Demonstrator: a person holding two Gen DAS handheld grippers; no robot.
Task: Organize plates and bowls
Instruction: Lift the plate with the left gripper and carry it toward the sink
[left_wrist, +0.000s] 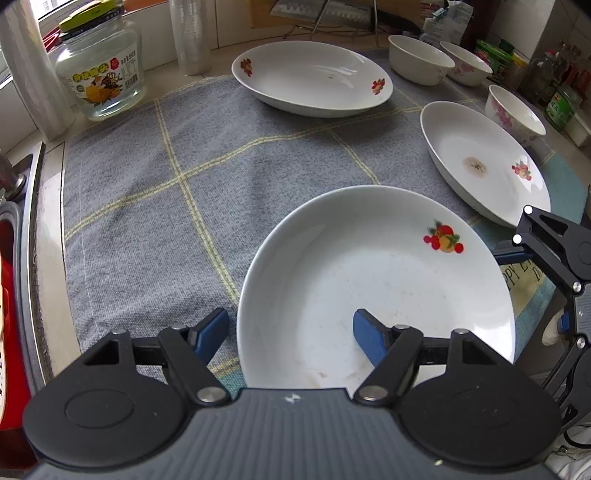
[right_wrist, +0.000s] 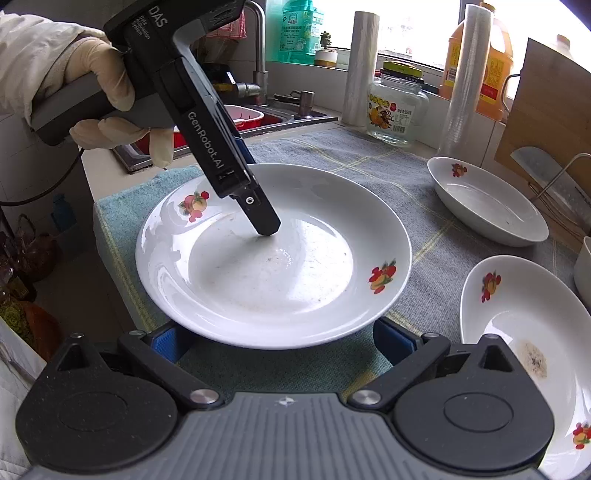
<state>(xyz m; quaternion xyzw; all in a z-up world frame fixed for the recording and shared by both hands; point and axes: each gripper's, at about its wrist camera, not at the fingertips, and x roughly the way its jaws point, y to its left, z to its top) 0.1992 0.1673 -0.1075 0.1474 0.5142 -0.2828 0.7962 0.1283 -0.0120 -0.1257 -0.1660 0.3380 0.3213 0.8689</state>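
Tongs on the left (left_wrist: 290, 334) are spread wide, one finger (right_wrist: 264, 218) down inside the near plate (left_wrist: 376, 288), the other outside its rim, nothing pinched. Right tongs (right_wrist: 284, 341) gape open just beside that plate's edge. It sits on the grey cloth (left_wrist: 166, 184) over the surface, with two more plates (left_wrist: 312, 77) (left_wrist: 480, 162) and three bowls (left_wrist: 419, 59) beyond.
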